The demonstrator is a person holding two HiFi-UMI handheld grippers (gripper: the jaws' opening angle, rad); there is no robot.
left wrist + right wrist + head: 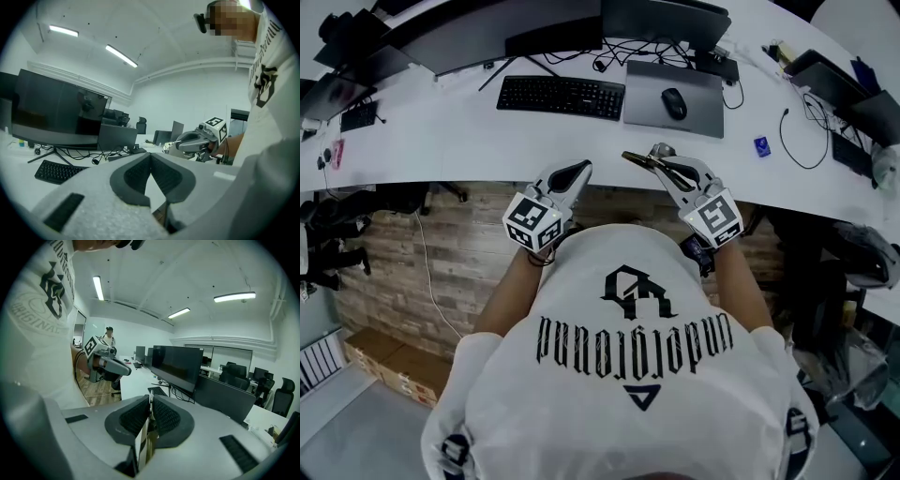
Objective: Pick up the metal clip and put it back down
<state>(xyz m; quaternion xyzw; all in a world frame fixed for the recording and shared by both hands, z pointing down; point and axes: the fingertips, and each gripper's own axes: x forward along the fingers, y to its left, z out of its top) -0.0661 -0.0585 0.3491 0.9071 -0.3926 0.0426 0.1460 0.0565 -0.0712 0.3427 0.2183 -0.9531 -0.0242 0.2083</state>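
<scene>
White curved worktop [487, 141] in an open office, carrying a keyboard [561, 96] and a mouse [674, 103]; we view it from above, with the person standing at its near edge.

Right gripper [667, 169]: clenched on the metal clip [639, 158]. In the right gripper view we see the thin metal of the clip [149, 414] pinched edge-on between the two dark pads, running down through the seam of the right gripper [151, 401].

Left gripper [578, 172]: closed, with nothing in it. In the left gripper view its pads meet in a bare seam [151, 159], and it hangs beside the right one, near but apart.

Clip position: lifted clear, over the worktop's near edge. We cannot tell its height above the surface.

Governing relation: in the head view the clip's long axis lies roughly crosswise, and it projects from the right gripper's tip toward the left gripper. Bare worktop lies just ahead of and below the clip. We judge the pick-up done and the set-down not yet made. That move falls to the right hand alone: forward, then down.
</scene>
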